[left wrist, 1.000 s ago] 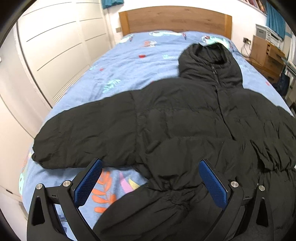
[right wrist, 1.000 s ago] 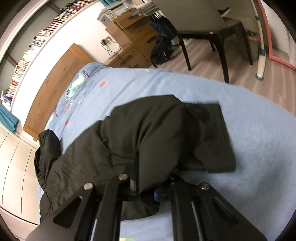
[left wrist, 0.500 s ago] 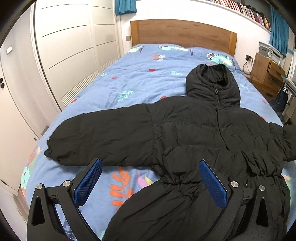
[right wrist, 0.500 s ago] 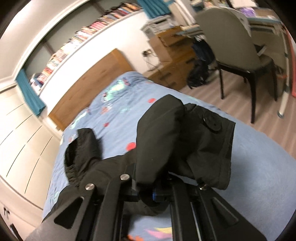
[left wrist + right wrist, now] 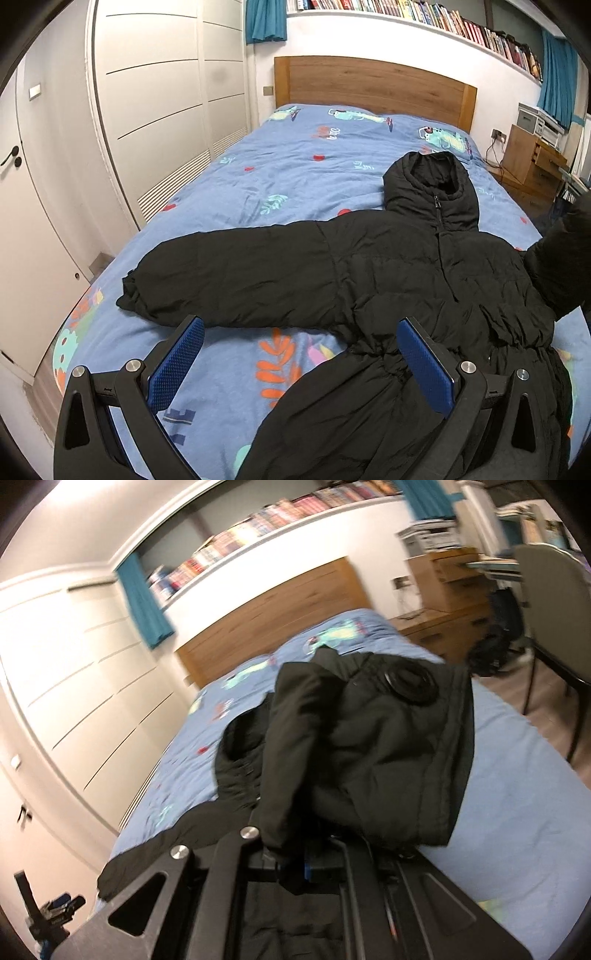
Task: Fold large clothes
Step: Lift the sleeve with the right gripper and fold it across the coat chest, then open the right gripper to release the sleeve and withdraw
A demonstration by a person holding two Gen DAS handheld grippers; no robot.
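Observation:
A black puffer jacket (image 5: 388, 280) lies face up on the blue patterned bed (image 5: 295, 173), hood toward the headboard, one sleeve (image 5: 229, 277) stretched out to the left. My left gripper (image 5: 301, 358) hangs open above the jacket's lower part, with nothing between its blue pads (image 5: 177, 363). My right gripper (image 5: 295, 864) is shut on the jacket's other sleeve (image 5: 369, 746), which is lifted off the bed and drapes over the fingers. That raised sleeve (image 5: 561, 266) shows at the right edge of the left wrist view.
White wardrobe doors (image 5: 155, 110) run along the bed's left side. A wooden headboard (image 5: 373, 88) and a bookshelf (image 5: 424, 14) are at the far end. Wooden drawers (image 5: 447, 602), a dark bag (image 5: 498, 642) and a chair (image 5: 550, 602) stand right of the bed.
My right gripper has lifted the sleeve up off the bed and rolled, swinging its view toward the headboard. My left gripper has pulled back and up, still open.

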